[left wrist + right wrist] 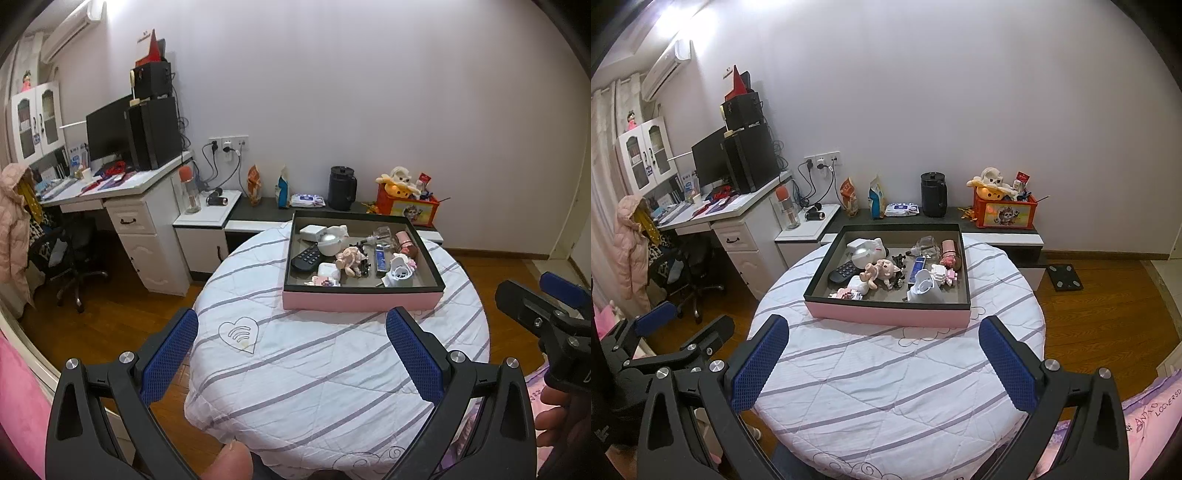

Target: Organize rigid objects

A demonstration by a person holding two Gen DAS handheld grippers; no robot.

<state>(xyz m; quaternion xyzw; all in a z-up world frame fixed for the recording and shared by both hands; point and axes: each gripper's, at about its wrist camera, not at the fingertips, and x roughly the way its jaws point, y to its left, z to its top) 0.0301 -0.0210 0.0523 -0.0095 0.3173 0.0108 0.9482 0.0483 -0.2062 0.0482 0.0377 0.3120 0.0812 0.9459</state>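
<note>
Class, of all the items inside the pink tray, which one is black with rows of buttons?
The remote control, lying flat at the tray's left side; its neighbours are pale toys and containers.

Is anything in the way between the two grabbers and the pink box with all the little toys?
No. Both the left gripper and the right gripper hang open over bare striped tablecloth, and nothing lies between them and the pink box.

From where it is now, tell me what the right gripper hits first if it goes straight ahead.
Probably the pink box on the round table; the right gripper is open and empty, though depth is unclear.
</note>
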